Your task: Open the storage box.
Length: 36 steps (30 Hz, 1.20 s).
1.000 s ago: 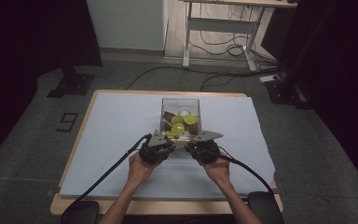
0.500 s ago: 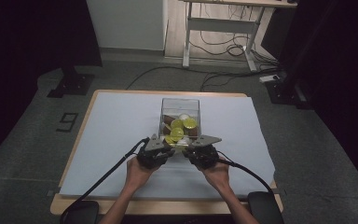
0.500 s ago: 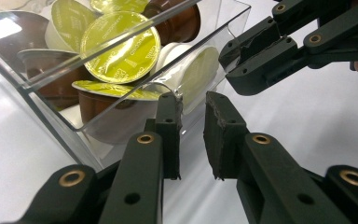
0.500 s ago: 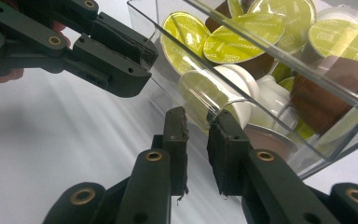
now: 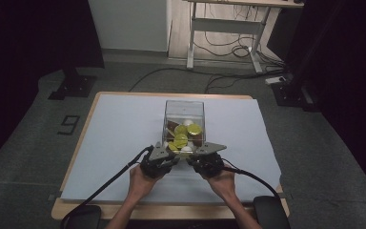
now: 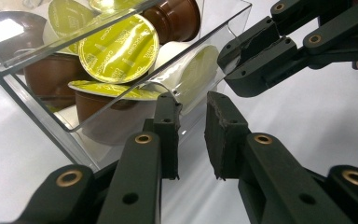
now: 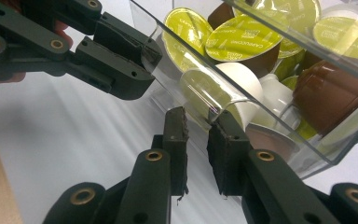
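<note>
Clear plastic box [image 5: 185, 110] of coffee capsules stood a little right of the middle of the pale blue mat [image 5: 114, 138] on the wooden table [image 5: 71, 157], tilted, with its near wall lifted toward the person. Inside lay brown capsules with yellow-green foil lids [image 6: 119, 50] and a few white capsules [image 7: 242, 77], heaped against the near wall. Left gripper [image 6: 192, 109] was clamped on the near wall's rim at the box's left corner, one jaw inside against the plastic and one outside. Right gripper [image 7: 197, 126] pinched the same rim further right, its jaws closed on the thin clear wall. From above, both grippers sat side by side at the box's near edge, the left gripper [image 5: 164, 155] and the right gripper [image 5: 201, 155] almost touching, each held by a hand [image 5: 140, 183] with a black cable trailing toward the near table edge. Compared with a second before, the grip looked unchanged on both sides, the hands had barely shifted, and the box had stayed in the same spot with its capsules piled as before.
</note>
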Each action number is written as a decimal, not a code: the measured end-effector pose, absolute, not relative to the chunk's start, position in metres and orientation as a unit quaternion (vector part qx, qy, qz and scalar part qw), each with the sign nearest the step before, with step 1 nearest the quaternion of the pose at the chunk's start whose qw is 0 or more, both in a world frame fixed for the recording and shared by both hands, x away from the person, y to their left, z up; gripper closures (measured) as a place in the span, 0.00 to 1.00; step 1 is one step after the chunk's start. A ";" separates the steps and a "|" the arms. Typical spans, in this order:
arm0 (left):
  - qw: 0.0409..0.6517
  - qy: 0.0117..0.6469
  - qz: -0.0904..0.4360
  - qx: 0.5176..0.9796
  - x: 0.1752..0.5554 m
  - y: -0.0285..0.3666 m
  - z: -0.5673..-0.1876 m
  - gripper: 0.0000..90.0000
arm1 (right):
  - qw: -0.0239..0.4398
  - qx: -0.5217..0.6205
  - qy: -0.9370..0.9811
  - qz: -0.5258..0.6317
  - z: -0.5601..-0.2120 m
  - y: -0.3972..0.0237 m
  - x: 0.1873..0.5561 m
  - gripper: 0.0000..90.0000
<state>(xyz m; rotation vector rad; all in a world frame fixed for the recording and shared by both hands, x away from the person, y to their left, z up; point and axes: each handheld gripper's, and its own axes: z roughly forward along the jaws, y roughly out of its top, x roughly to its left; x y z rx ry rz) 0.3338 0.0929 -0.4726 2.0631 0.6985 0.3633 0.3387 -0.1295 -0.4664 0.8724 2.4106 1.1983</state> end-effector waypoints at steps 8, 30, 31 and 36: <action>0.453 0.283 0.142 0.834 0.325 0.094 -0.473 0.83 | 0.150 0.301 0.842 0.421 -0.467 -0.130 0.331 0.85; 0.462 0.274 0.125 0.834 0.305 0.094 -0.476 0.83 | 0.135 0.294 0.848 0.419 -0.468 -0.131 0.313 0.85; 0.463 0.273 0.124 0.834 0.304 0.094 -0.476 0.83 | 0.135 0.293 0.849 0.419 -0.468 -0.131 0.312 0.85; 0.462 0.270 0.120 0.836 0.301 0.094 -0.475 0.82 | 0.132 0.290 0.850 0.420 -0.468 -0.132 0.308 0.85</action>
